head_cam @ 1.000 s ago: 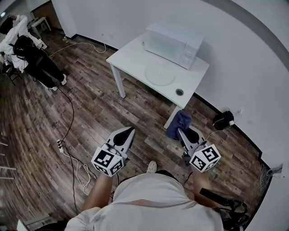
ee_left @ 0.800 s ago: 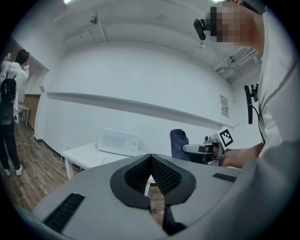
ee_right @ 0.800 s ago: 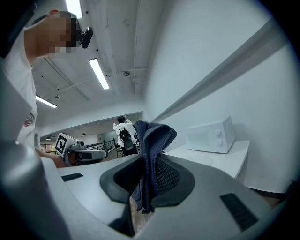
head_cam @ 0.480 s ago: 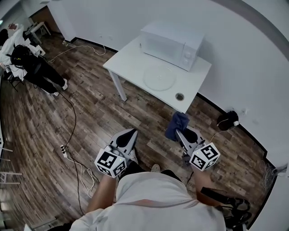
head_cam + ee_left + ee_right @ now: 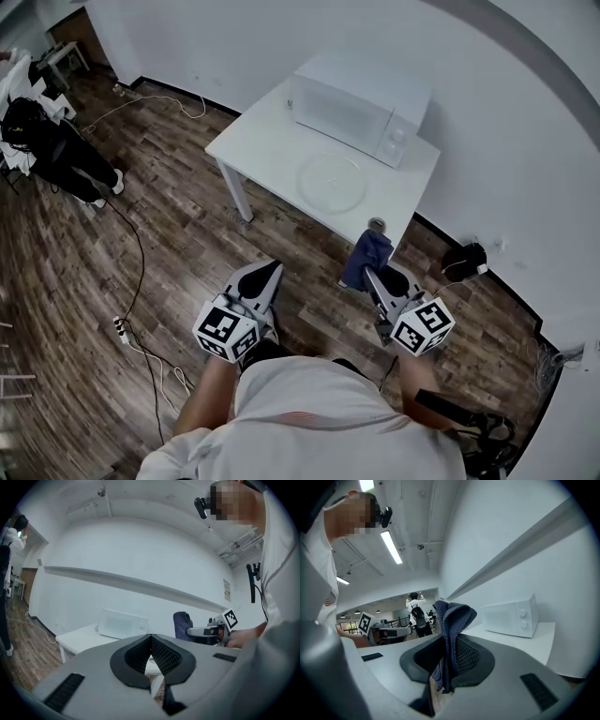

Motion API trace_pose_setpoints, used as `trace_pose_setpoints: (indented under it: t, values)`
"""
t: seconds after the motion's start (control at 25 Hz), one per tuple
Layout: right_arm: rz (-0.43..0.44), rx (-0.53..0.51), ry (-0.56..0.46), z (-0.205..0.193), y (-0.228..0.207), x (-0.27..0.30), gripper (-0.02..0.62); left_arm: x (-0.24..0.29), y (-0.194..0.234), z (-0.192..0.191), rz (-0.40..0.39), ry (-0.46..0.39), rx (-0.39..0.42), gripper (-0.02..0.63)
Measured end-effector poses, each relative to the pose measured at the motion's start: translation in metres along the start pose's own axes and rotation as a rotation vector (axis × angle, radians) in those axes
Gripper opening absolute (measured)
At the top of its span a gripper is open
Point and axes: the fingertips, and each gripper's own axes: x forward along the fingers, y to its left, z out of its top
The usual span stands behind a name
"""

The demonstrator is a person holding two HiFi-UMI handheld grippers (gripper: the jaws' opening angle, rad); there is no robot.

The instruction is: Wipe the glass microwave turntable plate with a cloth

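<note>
Right gripper view, clamped cloth (image 5: 452,620), head view, glass plate (image 5: 331,182)

Two grippers: the left gripper (image 5: 271,268) and the right gripper (image 5: 373,275). One cloth (image 5: 367,253). One table (image 5: 253,141) on the far side, bearing one microwave (image 5: 356,111), one glass plate (image 5: 332,182) and one small ring (image 5: 377,223). One other person (image 5: 415,607) far left.

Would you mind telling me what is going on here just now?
A person stands back from the white table, one tool in each hand. The right tool is shut on a dark blue cloth; the left tool is shut on nothing. The glass turntable plate lies on the table before the microwave, untouched, so wiping has not yet begun.
</note>
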Motion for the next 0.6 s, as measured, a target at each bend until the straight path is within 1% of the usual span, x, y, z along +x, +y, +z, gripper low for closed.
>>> trace_pose_setpoints:
  t: [0.2,0.4,0.6]
  values:
    - [-0.022,-0.015,0.011,0.013,-0.003,0.055,0.061,0.018,0.057,0.011,-0.028,0.008,-0.018,0.011]
    - [-0.086,-0.017,0.019,0.025,-0.017,0.097,0.061,0.038,0.103,0.026,-0.088,0.014,-0.026,0.011]
    - [-0.156,-0.044,0.007,0.04,-0.019,0.132,0.061,0.042,0.155,0.027,-0.132,0.03,-0.03,0.011]
